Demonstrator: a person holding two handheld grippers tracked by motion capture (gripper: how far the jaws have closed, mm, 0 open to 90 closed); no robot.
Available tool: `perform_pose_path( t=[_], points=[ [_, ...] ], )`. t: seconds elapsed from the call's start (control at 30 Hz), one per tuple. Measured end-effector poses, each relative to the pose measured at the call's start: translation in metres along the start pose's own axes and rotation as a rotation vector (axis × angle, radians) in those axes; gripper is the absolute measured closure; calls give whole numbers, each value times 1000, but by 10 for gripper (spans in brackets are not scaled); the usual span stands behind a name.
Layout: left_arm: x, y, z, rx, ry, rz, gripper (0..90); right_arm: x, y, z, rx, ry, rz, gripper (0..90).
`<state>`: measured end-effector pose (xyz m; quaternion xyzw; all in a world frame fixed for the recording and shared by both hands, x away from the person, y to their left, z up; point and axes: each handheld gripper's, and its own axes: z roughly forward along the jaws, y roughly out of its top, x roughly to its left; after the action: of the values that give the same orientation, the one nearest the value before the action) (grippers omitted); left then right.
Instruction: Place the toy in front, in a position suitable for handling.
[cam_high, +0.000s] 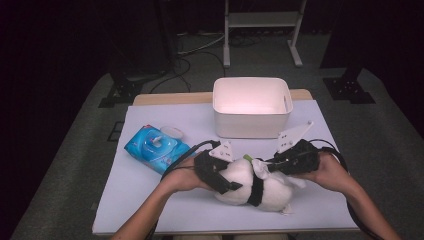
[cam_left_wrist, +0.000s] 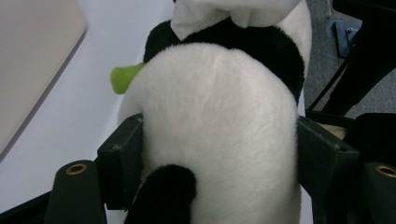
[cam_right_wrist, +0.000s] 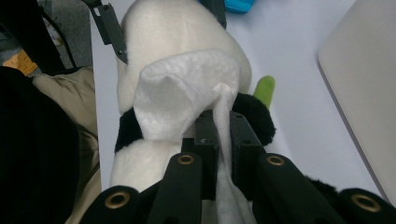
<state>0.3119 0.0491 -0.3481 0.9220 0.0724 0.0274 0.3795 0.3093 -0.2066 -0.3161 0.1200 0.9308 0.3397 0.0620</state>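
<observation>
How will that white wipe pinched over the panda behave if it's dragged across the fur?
Probably floppy: the white wipe folds and droops from the right hand-held gripper, shut on it. Likely very light, so it may bunch up rather than slide flat. The plush panda looks soft, yet the left hand-held gripper clamps it, so it should stay put.

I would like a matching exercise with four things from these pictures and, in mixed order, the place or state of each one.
Things:
1. panda plush toy
2. white wipe
3. white bin
4. blue wipes pack

Places or states:
A. pinched by the right gripper
B. lies flat at the table's left
C. clasped around its body by the left gripper
D. stands at the table's far edge

Pairs: 1-C, 2-A, 3-D, 4-B
</observation>
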Motion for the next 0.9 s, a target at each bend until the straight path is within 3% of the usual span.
perform_pose_path(
  t=[0.3, 0.53, 0.7, 0.9],
  points=[
    [5, -6, 0, -7, -11, -26, 262, -7, -23, -14, -34, -24, 57, 831],
    [3, -2, -1, -8, -7, -16, 260, -10, -38, -26, -51, -38, 96, 821],
    [1, 6, 0, 3, -4, 1, 260, -9, -33, -26, -43, -39, 82, 825],
    [-1, 11, 1, 8, -4, 17, 260, -8, -15, -11, -30, -6, 41, 827]
  ],
)
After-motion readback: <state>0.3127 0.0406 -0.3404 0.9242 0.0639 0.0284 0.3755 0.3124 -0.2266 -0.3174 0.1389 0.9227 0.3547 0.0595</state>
